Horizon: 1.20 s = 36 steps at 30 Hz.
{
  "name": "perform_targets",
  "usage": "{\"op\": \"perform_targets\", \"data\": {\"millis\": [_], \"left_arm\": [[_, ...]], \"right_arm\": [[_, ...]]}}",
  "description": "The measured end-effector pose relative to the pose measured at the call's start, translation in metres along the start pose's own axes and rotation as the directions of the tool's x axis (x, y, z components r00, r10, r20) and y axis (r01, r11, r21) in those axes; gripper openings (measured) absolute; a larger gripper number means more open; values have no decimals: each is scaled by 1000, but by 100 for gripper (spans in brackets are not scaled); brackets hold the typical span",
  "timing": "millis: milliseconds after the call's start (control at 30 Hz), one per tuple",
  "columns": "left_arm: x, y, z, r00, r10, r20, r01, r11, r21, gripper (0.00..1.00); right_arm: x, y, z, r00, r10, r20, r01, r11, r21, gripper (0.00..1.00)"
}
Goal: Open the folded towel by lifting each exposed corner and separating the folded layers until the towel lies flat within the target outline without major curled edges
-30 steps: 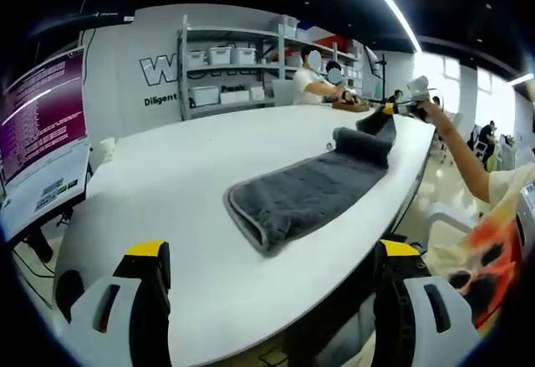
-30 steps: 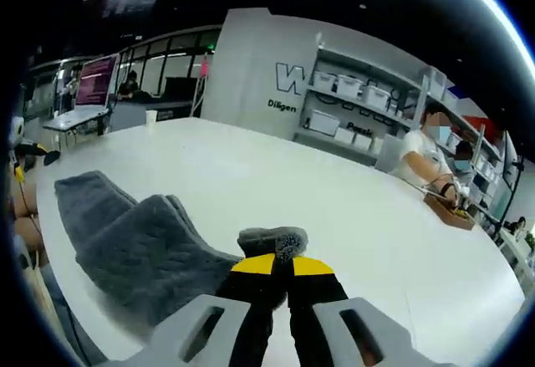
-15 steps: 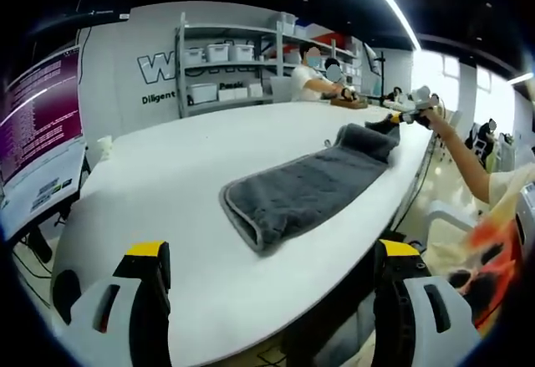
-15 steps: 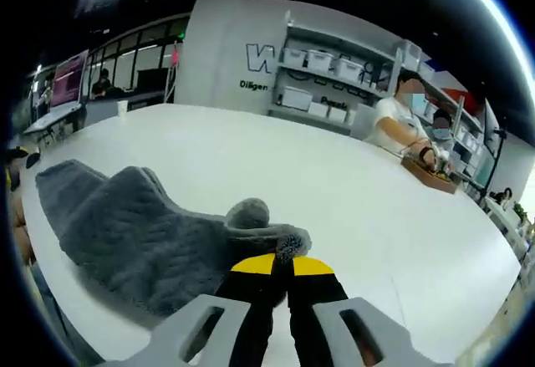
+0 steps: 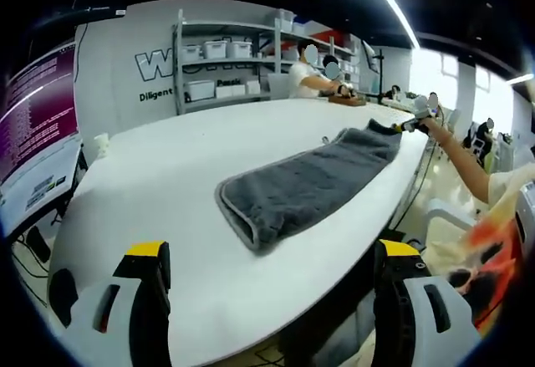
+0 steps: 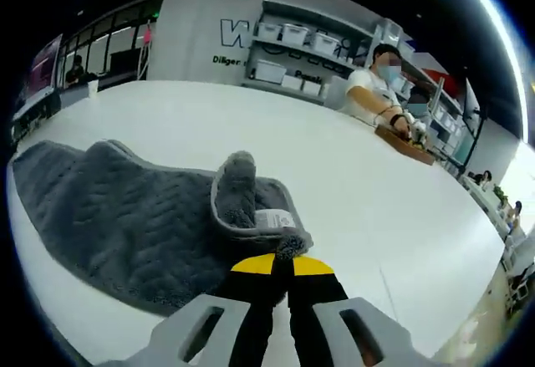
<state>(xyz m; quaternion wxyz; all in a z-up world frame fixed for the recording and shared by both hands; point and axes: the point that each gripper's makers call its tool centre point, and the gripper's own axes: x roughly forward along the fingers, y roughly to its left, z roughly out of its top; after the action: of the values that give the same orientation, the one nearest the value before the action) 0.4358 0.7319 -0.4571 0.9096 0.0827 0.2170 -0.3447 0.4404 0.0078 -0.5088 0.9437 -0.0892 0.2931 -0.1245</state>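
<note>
Dark grey plush towel [image 5: 305,186] with pale piped edging: lies stretched lengthwise on the white oval table [image 5: 167,175], near its front edge; one end folded double, far corner lifted. A small white label [image 6: 274,218] shows on the raised, curled corner.

Right gripper [image 6: 281,268], yellow-tipped: jaws pinched together on that towel corner, at the table's far end in the left gripper view [image 5: 407,124].

Left gripper [image 5: 272,260]: jaws spread wide, grasping nothing, held off the table's near rim.

Background: grey shelving with white bins [image 5: 219,49]; seated person at the table [image 6: 372,95].
</note>
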Motion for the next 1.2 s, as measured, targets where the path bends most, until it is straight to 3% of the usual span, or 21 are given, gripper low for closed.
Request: {"op": "perform_targets", "data": {"millis": [400,833,1000,1033,1200], "left_arm": [[3,-1,-3,1000,-1,-8,1,1000,3,99],[4,-3,-6,1000,-4,-18,4,1000,7,99],[4,-4,-6,1000,-9,-21,9,1000,6,99],[5,-4,-6,1000,-10,-21,10,1000,5,99],[4,-5,-4,1000,-15,-10,15,1000,1,99]], "right_arm": [[4,-22,-15,998,-54,-12,54,998,37,0],[3,-24,-29,992,-117,-43,118,993,28,1],[-2,-32,-28,985,-168,-48,169,985,30,15],[-6,-39,-28,977,-205,-52,206,978,20,22],[-20,-54,-28,961,-261,-96,266,963,46,52]]}}
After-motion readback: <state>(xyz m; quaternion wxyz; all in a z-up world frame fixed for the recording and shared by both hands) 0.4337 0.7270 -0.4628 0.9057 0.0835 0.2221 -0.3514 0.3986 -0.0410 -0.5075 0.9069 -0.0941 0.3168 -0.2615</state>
